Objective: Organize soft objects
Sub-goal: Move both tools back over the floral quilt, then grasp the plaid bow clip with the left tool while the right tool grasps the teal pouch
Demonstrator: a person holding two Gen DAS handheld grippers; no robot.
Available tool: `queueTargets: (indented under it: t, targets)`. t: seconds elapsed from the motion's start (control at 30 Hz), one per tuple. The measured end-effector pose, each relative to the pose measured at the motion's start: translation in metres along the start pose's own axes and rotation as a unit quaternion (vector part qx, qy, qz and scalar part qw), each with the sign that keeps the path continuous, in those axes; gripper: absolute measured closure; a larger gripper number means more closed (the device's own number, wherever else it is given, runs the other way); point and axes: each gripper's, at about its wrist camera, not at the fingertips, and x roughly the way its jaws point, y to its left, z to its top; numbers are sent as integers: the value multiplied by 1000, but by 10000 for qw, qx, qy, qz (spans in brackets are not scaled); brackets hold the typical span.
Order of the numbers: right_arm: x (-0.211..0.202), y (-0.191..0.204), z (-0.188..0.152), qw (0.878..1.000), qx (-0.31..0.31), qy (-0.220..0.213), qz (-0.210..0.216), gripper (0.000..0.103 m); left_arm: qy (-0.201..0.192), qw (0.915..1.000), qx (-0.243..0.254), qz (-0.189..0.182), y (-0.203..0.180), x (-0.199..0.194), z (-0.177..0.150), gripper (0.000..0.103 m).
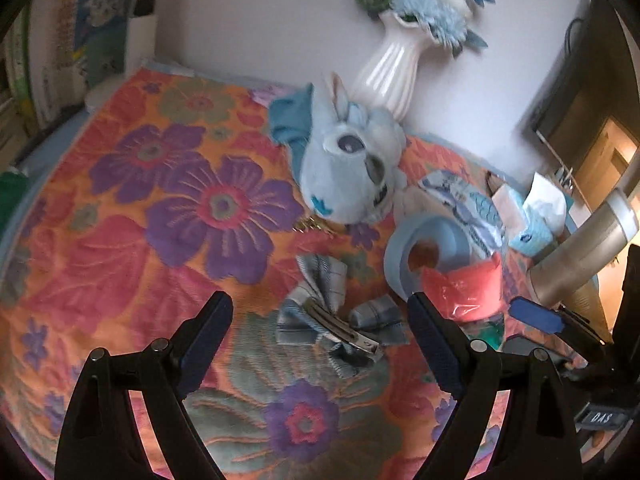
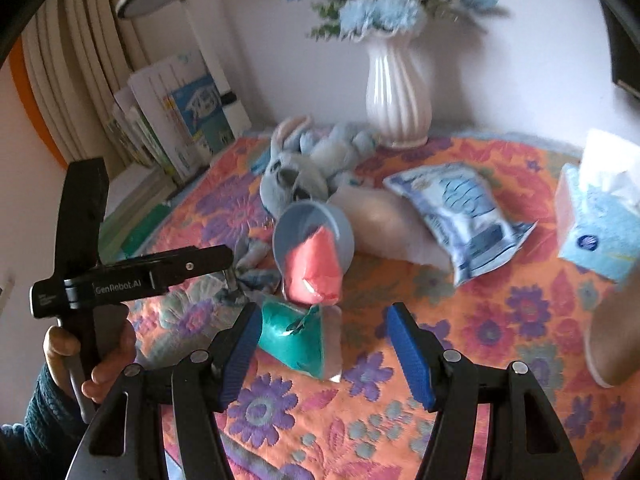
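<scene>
Right wrist view, floral cloth (image 2: 500, 320): bare toward the near edge, room to set things down.
Plush toy (image 1: 348, 168): slumped against the white vase (image 1: 390, 68), so lift it gently.
Right gripper (image 2: 322, 340): spread wide, empty, straddling the green pouch (image 2: 292, 338).
Left gripper (image 1: 320, 332): spread, empty, over the plaid bow clip (image 1: 332, 320).

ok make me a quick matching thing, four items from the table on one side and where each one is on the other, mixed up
Items:
1. white vase
2. pink pouch
3. tissue box
4. plaid bow clip

Places:
A. between the left gripper's open fingers
B. at the back by the wall, behind the blue plush
D. far right of the floral cloth in the right wrist view
C. poking out of the tipped blue cup

Pairs: 1-B, 2-C, 3-D, 4-A
</scene>
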Motion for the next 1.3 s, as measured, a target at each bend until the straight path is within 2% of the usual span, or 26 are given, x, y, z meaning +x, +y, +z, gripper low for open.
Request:
queueTargets:
  t: [0.23, 0.3, 0.47, 0.53, 0.6, 0.63, 0.7, 0.83, 0.9, 0.93, 0.97, 1.03, 1.1, 1.13, 1.17, 1.23, 1.3]
  targets:
    - [25, 10, -2, 9991, -17, 419, 64, 40, 263, 9985, 421, 238, -15, 10, -4, 15]
    - [29, 13, -5, 9985, 8, 519, 146, 52, 273, 9979, 520, 261, -20, 12, -6, 15]
    - [21, 19, -15, 9979, 255, 548, 226, 67, 259, 9956, 767, 481, -35, 17, -8, 16]
    - [14, 18, -19, 9967, 465, 592, 292, 68, 253, 9942, 878, 569, -40, 19, -7, 30]
    - [8, 13, -24, 9950, 702, 618, 340, 68, 202, 9928, 998, 632, -47, 19, -7, 51]
    - [4, 8, -27, 9928, 940, 624, 395, 68, 177, 9924, 1039, 637, -50, 19, -8, 56]
    - [0, -4, -31, 9871, 1381, 611, 527, 68, 100, 9927, 1054, 575, -52, 18, -8, 76]
    - [-15, -32, -46, 9703, 2284, 608, 517, 67, -93, 9961, 786, 391, -39, 7, -6, 83]
    - [-20, -36, -52, 9680, 2355, 753, 433, 58, -208, 9980, 519, 311, -23, -2, -4, 84]
    - [-22, -36, -53, 9676, 2355, 774, 476, 45, -216, 9986, 411, 241, -19, -3, -3, 84]
    - [-27, -37, -54, 9684, 2321, 743, 531, 42, -220, 9990, 350, 169, -15, -4, -3, 85]
    - [-35, -33, -52, 9768, 1988, 774, 197, 41, -360, 9988, 324, 43, -13, -8, -3, 86]
    - [-40, -22, -46, 9871, 1368, 782, -275, 33, -524, 9975, 462, -79, -18, -16, -6, 86]
    - [-41, -17, -42, 9901, 1099, 776, -402, 23, -561, 9970, 532, -85, -21, -17, -7, 86]
    - [-43, -11, -40, 9932, 767, 751, -440, 20, -561, 9966, 594, -60, -23, -17, -8, 86]
    - [-41, 4, -36, 9960, 123, 789, -408, 20, -512, 9965, 660, -16, -25, -15, -8, 86]
    - [-34, 17, -34, 9947, -368, 773, -562, 20, -500, 9964, 689, -38, -23, -14, -7, 86]
